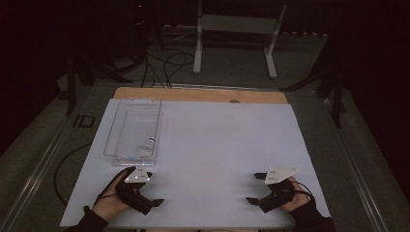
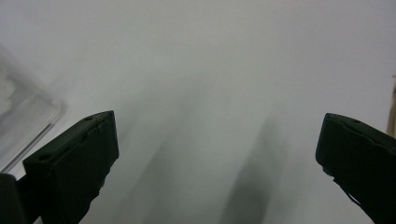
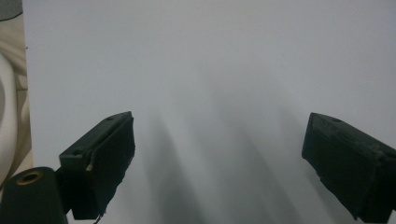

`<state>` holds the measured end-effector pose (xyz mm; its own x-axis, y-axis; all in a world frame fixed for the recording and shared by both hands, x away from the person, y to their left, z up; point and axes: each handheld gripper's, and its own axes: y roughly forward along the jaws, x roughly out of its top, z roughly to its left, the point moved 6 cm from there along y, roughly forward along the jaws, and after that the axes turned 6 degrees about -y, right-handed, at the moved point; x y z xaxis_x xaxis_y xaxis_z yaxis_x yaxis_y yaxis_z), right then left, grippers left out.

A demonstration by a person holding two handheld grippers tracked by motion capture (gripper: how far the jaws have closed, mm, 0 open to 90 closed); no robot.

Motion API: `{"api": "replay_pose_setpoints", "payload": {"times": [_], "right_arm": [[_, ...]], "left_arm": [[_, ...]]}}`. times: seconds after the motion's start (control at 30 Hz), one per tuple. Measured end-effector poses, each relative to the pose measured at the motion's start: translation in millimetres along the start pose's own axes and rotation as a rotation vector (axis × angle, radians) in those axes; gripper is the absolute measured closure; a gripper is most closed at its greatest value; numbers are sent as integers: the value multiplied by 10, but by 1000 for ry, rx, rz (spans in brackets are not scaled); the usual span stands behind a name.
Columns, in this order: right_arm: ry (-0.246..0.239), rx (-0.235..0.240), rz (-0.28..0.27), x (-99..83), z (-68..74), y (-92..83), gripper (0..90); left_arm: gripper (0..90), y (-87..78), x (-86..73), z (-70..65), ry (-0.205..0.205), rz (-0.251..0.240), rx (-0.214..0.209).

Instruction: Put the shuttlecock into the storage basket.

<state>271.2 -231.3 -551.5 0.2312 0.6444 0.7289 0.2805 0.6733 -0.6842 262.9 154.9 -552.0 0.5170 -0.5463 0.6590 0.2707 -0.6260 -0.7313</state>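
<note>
On the white worktop, near the person's edge, both grippers rest with nothing in them. At the left, the left gripper has its fingers wide apart, and the clear plastic box sits just beyond it, not touching. Inside the box, at its near end, lies a small clear thing, too blurry to name. At the right, the right gripper has its fingers wide apart too, well away from the box.
</note>
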Motion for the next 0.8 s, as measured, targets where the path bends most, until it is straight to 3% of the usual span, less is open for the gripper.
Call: {"api": "replay_pose_setpoints", "payload": {"times": [0.4,0.8], "right_arm": [[4,-9,8,-27,-21,-1,96],[1,0,8,-27,-19,28,96]], "left_arm": [[2,-95,-47,81,-36,-53,23],[2,-20,-34,23,-20,-70,17]]}}
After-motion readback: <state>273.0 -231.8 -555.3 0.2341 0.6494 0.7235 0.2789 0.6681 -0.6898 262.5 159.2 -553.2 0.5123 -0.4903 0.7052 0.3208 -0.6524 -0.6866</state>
